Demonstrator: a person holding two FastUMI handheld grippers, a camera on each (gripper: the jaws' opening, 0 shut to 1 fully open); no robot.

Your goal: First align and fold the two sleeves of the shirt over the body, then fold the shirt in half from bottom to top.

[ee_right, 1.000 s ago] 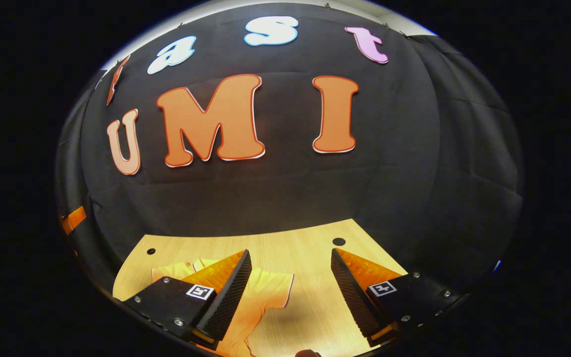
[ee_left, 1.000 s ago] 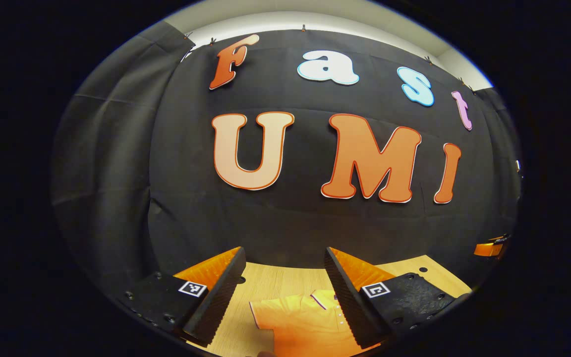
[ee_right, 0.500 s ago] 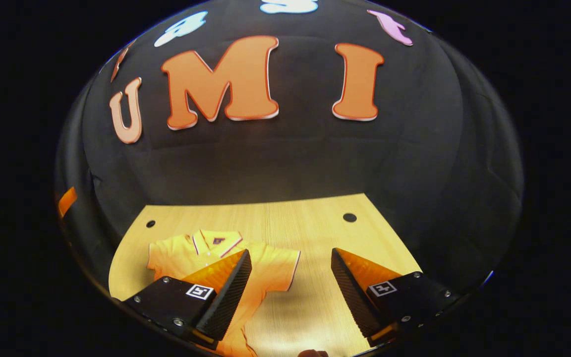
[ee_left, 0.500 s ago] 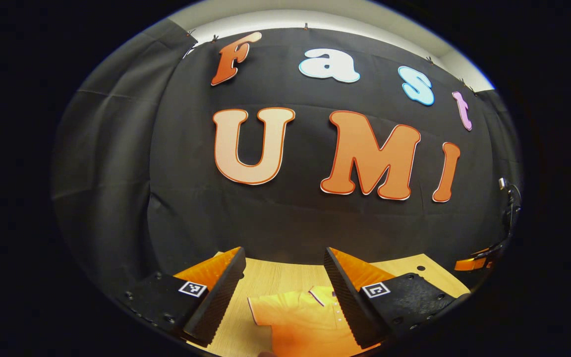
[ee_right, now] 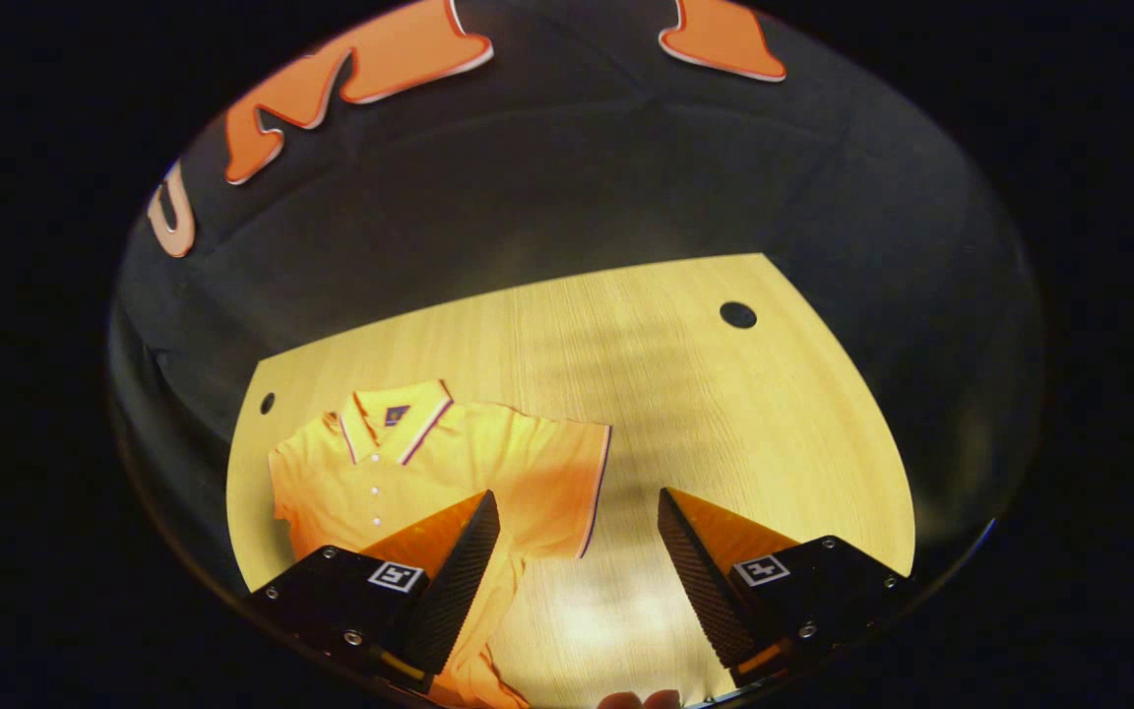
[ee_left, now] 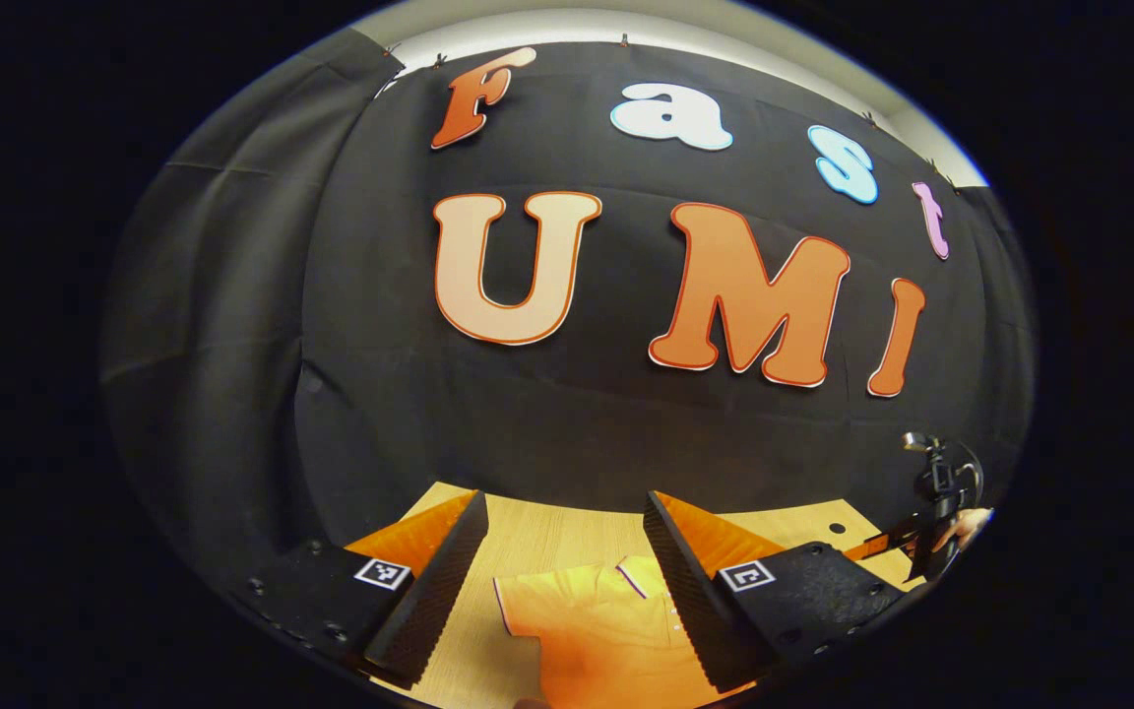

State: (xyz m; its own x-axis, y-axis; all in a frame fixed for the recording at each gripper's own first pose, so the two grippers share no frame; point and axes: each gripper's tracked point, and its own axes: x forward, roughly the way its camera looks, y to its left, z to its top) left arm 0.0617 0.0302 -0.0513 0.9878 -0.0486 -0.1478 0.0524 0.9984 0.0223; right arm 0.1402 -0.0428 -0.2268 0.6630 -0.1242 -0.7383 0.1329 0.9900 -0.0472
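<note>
An orange polo shirt (ee_right: pixel 429 463) with a striped collar lies flat on the wooden table (ee_right: pixel 724 414), front up, both short sleeves spread out. In the right gripper view my right gripper (ee_right: pixel 577 522) hangs open above the table, just beside the shirt's right sleeve hem (ee_right: pixel 595 492), touching nothing. In the left gripper view the shirt (ee_left: pixel 597 630) lies low between the fingers of my left gripper (ee_left: pixel 562 532), which is open and held above it, near the collar and left sleeve. The other gripper (ee_left: pixel 931 522) and a hand show at the far right there.
The table has a round hole (ee_right: pixel 737 315) at its far right and another (ee_right: pixel 267 402) at its far left. Black cloth walls close the booth behind the table and on both sides. Bare wood lies to the right of the shirt.
The right gripper has tipped downward, so the table and whole upper shirt have come into its view. The left gripper has barely moved; the other gripper has dropped lower at its right edge.
</note>
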